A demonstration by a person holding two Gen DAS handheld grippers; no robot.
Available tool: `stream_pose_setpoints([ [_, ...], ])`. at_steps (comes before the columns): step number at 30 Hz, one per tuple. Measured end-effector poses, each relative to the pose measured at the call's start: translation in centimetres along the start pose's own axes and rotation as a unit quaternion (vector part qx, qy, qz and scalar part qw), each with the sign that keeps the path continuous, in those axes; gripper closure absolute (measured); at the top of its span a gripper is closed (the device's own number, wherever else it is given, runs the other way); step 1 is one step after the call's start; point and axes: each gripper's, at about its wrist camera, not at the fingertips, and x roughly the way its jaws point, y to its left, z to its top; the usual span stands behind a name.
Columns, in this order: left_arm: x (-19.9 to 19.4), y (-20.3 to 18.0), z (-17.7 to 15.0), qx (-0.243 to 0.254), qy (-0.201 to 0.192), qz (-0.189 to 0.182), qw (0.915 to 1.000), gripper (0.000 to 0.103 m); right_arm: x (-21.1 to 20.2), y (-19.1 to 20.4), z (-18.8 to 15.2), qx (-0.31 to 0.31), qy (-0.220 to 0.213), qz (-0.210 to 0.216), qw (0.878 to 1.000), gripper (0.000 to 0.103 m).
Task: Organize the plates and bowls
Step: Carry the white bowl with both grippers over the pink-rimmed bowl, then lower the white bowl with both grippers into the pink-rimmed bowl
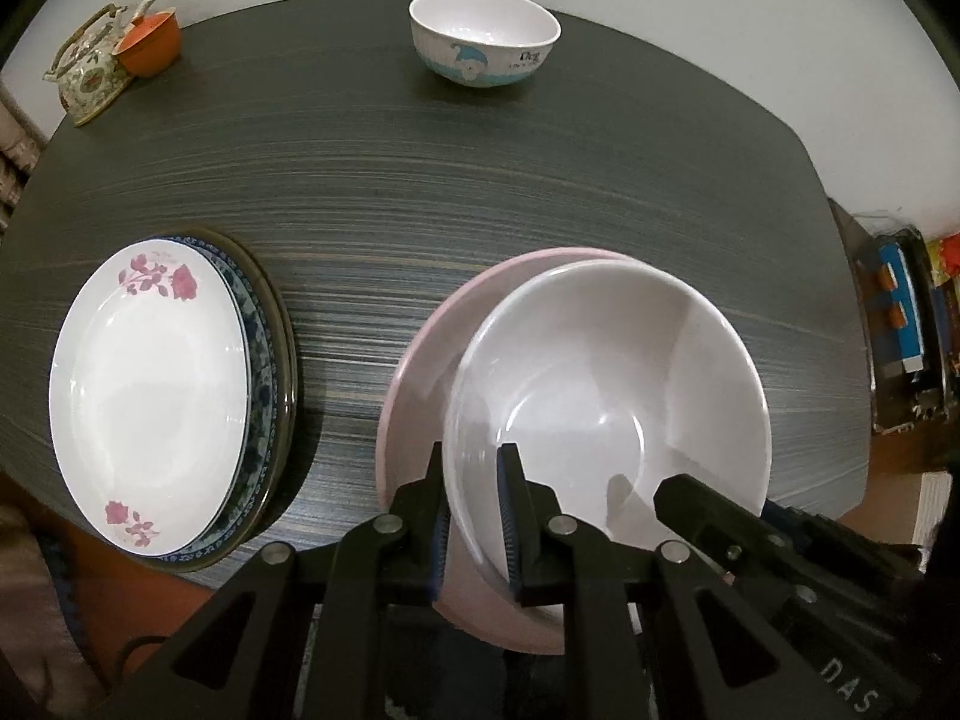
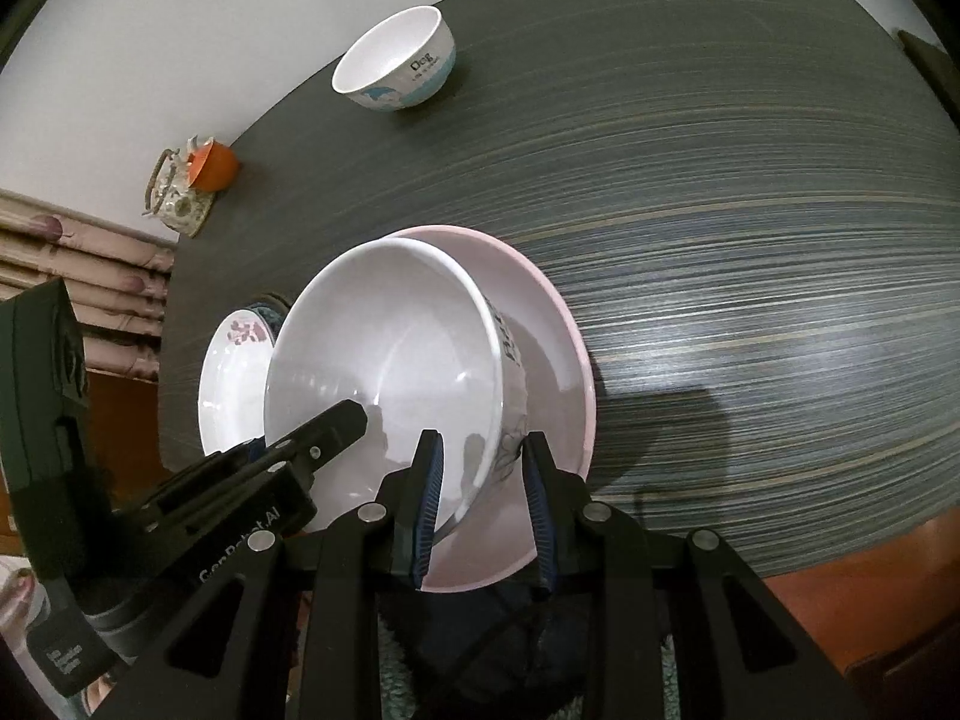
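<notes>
Over pink plate (image 1: 414,360): both grippers clamp white bowl (image 1: 606,384).

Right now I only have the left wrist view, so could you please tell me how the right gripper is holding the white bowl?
Observer: The right gripper straddles the wall of the white bowl, with one finger inside and one outside.
Operator: Thank you. Is there anything on the bowl's outer side there?
Observer: Yes, dark lettering runs just below the rim, on the side facing the pink bowl.
</notes>
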Motion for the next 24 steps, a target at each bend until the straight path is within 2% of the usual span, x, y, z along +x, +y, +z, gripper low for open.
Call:
stream_pose_setpoints([
  [5, 0.2, -0.68, 0.12, 0.007, 0.005, 0.008, 0.9999, 0.088, 0.03, 0.4, 0.07, -0.004, 0.0, -0.012, 1.0, 0.075],
  [13, 0.9, -0.35, 0.21, -0.004, 0.019, -0.003, 0.9998, 0.085, 0.34, 0.56, 0.57, 0.002, 0.009, -0.016, 1.0, 0.071],
  [24, 0.85, 0.05, 0.64, 0.0, 0.013, -0.005, 0.9999, 0.082, 0.14, 0.12, 0.84, 0.009, 0.003, -0.012, 1.0, 0.065],
])
